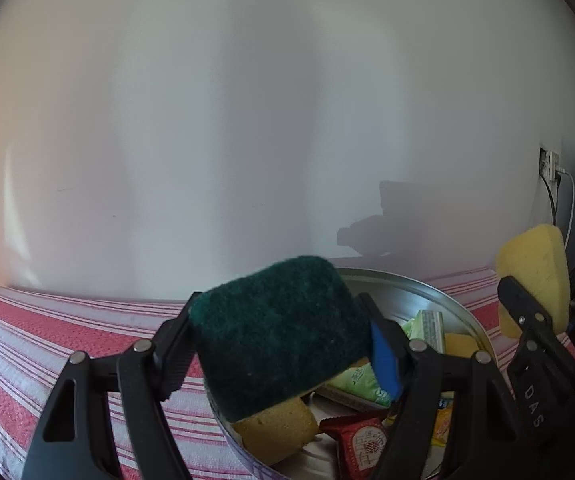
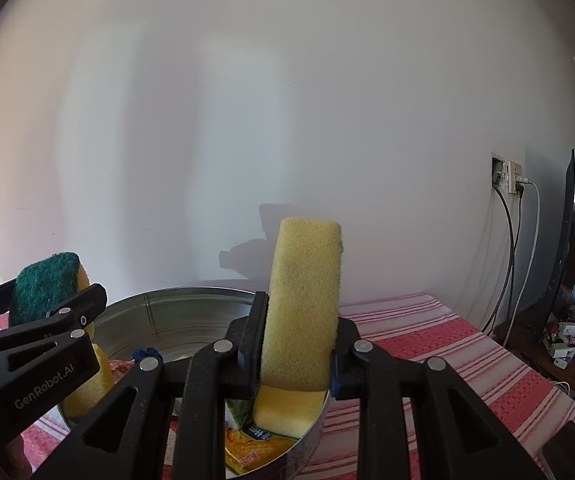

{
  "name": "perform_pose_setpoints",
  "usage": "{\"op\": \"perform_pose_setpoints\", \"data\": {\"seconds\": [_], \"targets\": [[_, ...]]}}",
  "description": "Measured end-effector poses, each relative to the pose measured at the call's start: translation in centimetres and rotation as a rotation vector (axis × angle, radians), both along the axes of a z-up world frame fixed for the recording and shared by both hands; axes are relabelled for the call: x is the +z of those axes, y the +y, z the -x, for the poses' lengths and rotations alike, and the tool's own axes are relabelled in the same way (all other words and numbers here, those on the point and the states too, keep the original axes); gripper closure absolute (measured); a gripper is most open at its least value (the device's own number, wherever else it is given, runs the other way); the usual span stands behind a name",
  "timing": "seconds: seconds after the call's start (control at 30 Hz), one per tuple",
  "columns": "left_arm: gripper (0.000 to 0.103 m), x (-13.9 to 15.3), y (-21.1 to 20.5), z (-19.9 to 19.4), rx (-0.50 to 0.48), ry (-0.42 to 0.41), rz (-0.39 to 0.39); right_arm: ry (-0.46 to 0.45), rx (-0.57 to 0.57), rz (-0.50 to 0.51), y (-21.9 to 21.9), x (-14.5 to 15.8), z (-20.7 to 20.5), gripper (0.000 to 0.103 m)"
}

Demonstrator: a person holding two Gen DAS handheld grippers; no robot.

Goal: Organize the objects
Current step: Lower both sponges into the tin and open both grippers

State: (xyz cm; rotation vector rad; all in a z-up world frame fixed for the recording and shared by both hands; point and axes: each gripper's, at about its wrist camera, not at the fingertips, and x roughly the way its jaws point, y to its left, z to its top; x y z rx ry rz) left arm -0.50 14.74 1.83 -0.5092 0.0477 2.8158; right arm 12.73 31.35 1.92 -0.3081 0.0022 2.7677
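Red-striped cloth is carrying a metal tin at lower centre; both grippers, left gripper and right gripper, are clenching sponges, a green-topped sponge and a yellow sponge; each should be lowering clear of the rim.

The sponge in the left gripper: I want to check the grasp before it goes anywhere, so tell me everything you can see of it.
The sponge has a dark green scouring layer on a porous yellow foam body, soft-looking and dry. The left gripper is shut on it, a finger pressing each long side, green face toward the camera, yellow end hanging down. It is held tilted in the air above the round metal tin of snack packets, touching only the fingers.
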Motion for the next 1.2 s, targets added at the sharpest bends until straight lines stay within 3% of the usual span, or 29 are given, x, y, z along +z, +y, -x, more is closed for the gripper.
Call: {"op": "perform_pose_setpoints", "data": {"seconds": [0.57, 0.77, 0.9, 1.2], "targets": [[0.029, -1.0, 0.1, 1.5, -0.002, -0.072, 0.012, -0.050, 0.012, 0.008, 1.6, -1.6, 1.8, 0.077], [0.029, -1.9, 0.4, 2.3, -0.009, -0.123, 0.037, -0.123, 0.071, -0.008, 2.1, -2.0, 3.9, 0.077], [0.029, -2.4, 0.6, 3.0, -0.005, -0.158, 0.054, -0.178, 0.141, 0.061, 3.8, -1.8, 5.3, 0.077], [0.027, -3.5, 0.8, 4.0, 0.010, -0.206, 0.086, -0.265, 0.218, 0.096, 4.8, -2.3, 6.2, 0.076]]}}
